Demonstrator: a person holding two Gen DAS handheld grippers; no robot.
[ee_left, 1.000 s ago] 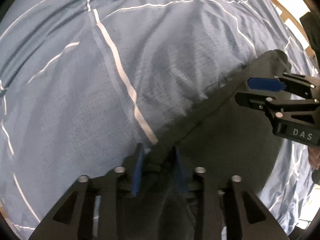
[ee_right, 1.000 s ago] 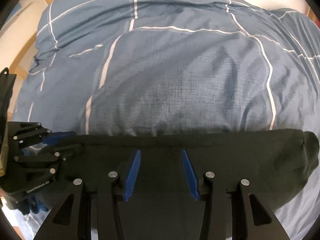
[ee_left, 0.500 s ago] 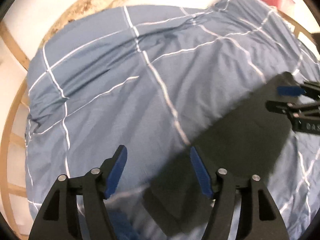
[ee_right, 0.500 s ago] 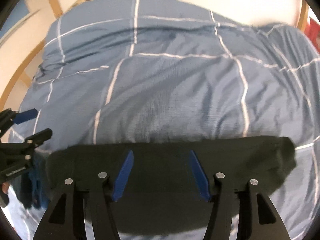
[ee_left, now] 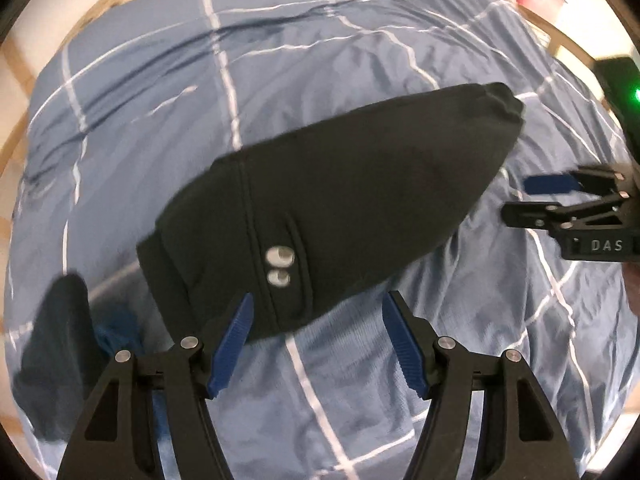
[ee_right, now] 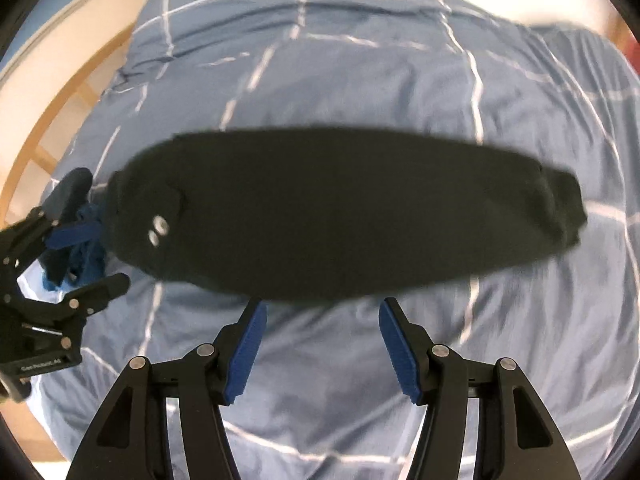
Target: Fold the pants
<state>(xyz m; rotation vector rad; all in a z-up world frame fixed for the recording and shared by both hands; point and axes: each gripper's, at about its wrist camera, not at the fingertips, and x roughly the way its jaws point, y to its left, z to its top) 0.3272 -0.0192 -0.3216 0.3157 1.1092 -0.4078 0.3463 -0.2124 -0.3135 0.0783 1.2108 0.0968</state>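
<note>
The folded black fabric pants [ee_left: 340, 200] are lying on the blue duvet with thin white check lines [ee_left: 360, 400], just ahead of both tongs, at twelve o'clock. In the right wrist view their long axis is running from nine to three o'clock. The left gripper [ee_left: 316, 340] and the right gripper [ee_right: 320, 344] are standing spread and holding nothing. Open duvet is lying around every edge.

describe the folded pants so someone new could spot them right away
Start from the bed covered by a blue duvet with thin white grid lines. In its middle lies one long black bundle, the folded pants. Two silver snaps near one end set it apart from the smaller dark and blue clothes heap beside that end.
</note>
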